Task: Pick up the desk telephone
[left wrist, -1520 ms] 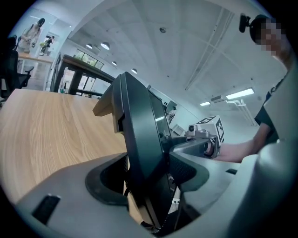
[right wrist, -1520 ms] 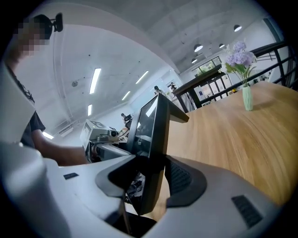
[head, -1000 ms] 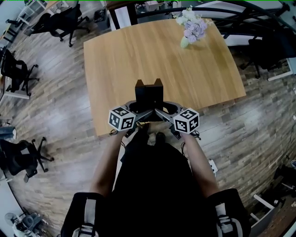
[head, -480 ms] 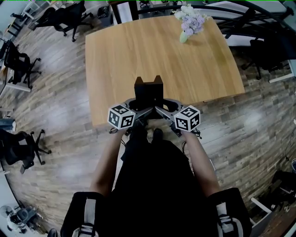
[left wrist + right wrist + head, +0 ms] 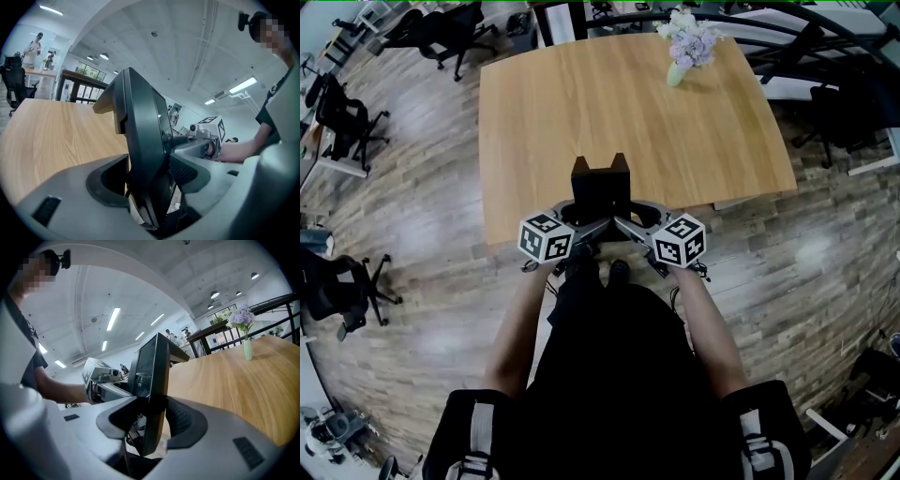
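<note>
Desk telephone (image 5: 601, 190) pinched by left gripper (image 5: 580, 221), right gripper (image 5: 627, 219) at table (image 5: 581, 94) near edge; flower vase (image 5: 676, 74) well apart.

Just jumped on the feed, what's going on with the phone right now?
A person is holding a black desk telephone between two grippers, one on each side. The left hand-held gripper and the right hand-held gripper are both shut on its edges. It stands upright at the near edge of the wooden table, close to the person's body. Whether it is clear of the tabletop can't be told. A vase of flowers stands at the table's far side.
</note>
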`<action>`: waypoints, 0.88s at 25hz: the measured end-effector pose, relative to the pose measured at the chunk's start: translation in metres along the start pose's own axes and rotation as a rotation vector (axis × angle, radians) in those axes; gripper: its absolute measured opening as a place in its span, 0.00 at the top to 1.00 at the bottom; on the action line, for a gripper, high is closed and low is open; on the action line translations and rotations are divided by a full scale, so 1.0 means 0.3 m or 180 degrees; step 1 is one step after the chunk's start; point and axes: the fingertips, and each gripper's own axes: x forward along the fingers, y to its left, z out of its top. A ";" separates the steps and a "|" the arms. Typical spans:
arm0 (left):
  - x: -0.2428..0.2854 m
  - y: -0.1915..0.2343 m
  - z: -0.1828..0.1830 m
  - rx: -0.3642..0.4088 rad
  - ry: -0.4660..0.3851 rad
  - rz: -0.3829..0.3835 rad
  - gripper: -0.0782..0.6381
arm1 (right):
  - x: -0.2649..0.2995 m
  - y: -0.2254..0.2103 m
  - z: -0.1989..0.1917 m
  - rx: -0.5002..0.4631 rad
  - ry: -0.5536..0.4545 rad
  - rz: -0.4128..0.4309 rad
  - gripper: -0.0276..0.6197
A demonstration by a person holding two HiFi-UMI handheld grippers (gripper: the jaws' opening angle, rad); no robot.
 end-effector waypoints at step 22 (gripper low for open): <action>0.007 -0.035 -0.008 0.0034 -0.0006 0.0011 0.49 | -0.035 0.009 -0.012 -0.0025 -0.0092 -0.0010 0.64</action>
